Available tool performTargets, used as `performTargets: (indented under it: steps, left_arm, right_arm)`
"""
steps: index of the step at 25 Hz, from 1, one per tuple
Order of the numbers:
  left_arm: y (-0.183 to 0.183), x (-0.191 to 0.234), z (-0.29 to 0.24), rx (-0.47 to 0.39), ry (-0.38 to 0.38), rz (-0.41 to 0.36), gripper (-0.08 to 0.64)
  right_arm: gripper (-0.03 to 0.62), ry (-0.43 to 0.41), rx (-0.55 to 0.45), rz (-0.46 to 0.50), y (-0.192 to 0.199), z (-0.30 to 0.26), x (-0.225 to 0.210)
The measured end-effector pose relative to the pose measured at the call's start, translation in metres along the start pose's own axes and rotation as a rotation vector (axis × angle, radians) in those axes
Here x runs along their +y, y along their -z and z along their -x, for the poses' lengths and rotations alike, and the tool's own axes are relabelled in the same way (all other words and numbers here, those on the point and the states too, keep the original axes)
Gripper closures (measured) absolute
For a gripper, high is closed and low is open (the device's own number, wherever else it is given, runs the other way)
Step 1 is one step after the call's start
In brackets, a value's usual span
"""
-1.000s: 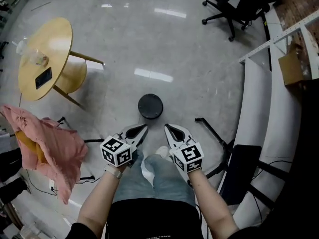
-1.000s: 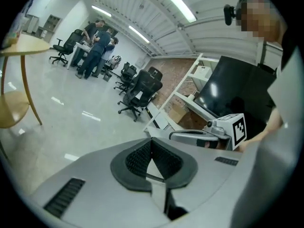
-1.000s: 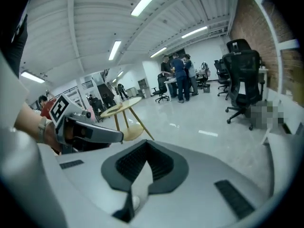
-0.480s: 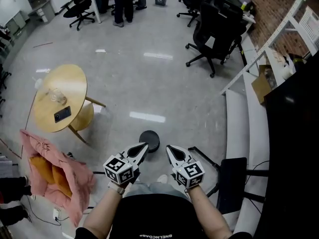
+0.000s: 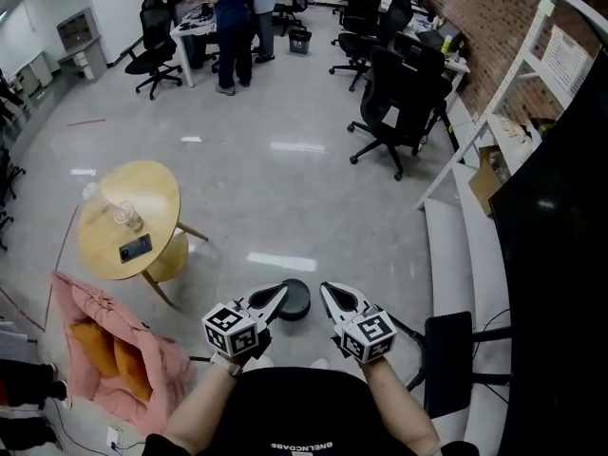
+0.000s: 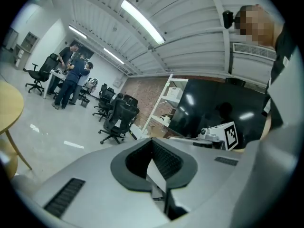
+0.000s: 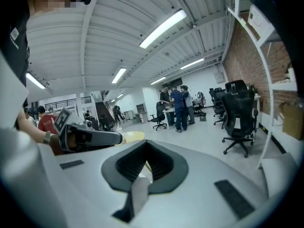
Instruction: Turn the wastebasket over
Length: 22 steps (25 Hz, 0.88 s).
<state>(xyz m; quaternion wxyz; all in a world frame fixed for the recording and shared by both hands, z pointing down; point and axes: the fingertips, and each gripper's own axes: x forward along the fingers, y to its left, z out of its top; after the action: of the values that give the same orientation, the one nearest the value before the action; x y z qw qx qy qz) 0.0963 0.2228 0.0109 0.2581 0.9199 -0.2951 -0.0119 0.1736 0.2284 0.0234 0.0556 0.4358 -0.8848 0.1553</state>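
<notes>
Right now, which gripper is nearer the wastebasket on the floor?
Left, by the head view. The left gripper overlaps the wastebasket at its left edge; the right gripper sits just clear of its right edge. Both are shut, held above it.

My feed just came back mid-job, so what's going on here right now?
A person holds a gripper in each hand. The left gripper and right gripper are both shut with nothing between their jaws, pointing out across the room rather than down. The dark round wastebasket sits on the floor just ahead of the person, and neither gripper touches it. Whether it is already turned over I cannot tell.
</notes>
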Motion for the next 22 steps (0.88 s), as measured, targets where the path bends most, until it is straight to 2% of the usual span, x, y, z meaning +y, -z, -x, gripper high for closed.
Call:
performTargets:
  steps: [4, 9, 11, 14, 18, 22]
  left_arm:
    - [-0.012, 0.002, 0.009, -0.019, 0.002, -0.051, 0.546]
    - [-0.019, 0.001, 0.017, -0.055, -0.013, -0.162, 0.546]
    - [-0.021, -0.001, 0.021, -0.061, -0.012, -0.159, 0.546]
    - [-0.030, -0.008, 0.023, -0.075, 0.004, -0.097, 0.546]
    - [-0.025, -0.014, 0.026, -0.067, 0.039, -0.148, 0.546]
    - [-0.034, -0.028, 0.027, -0.060, 0.080, -0.116, 0.546]
  right_arm:
    - [0.582, -0.006, -0.037, 0.002, -0.011, -0.005, 0.011]
    - [0.581, -0.011, -0.058, 0.018, -0.017, -0.005, 0.019]
    - [0.583, -0.011, -0.064, 0.026, -0.019, -0.005, 0.022]
    - [0.582, -0.005, -0.068, 0.039, -0.021, -0.003, 0.022]
    - [0.582, 0.002, -0.069, 0.044, -0.023, 0.004, 0.018]
    - [0.583, 0.017, -0.062, 0.043, -0.024, 0.007, 0.016]
